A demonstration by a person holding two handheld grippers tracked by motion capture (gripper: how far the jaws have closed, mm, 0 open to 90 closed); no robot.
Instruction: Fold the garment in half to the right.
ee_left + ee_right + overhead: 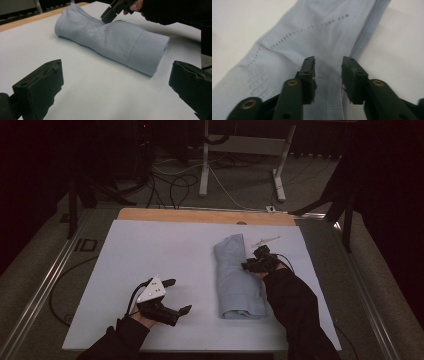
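Folded pale-blue garment [237, 277] lying lengthwise right of centre on white table sheet [150, 250]. Right gripper [254, 264] working at its right edge, mid-length; jaws standing slightly apart over fabric fold, nothing clamped. Left gripper [176, 296] resting on sheet well apart from cloth, jaws spread wide, empty.

Judged step: right hand lining up to pinch edge layer. Next move needing jaws lowered astride fold, then closing.

Right gripper view resolving stitched seam and perforated line; left gripper view giving ribbed cuff end [147, 56]; small white object [266, 240] lying beyond the right gripper, unidentifiable.
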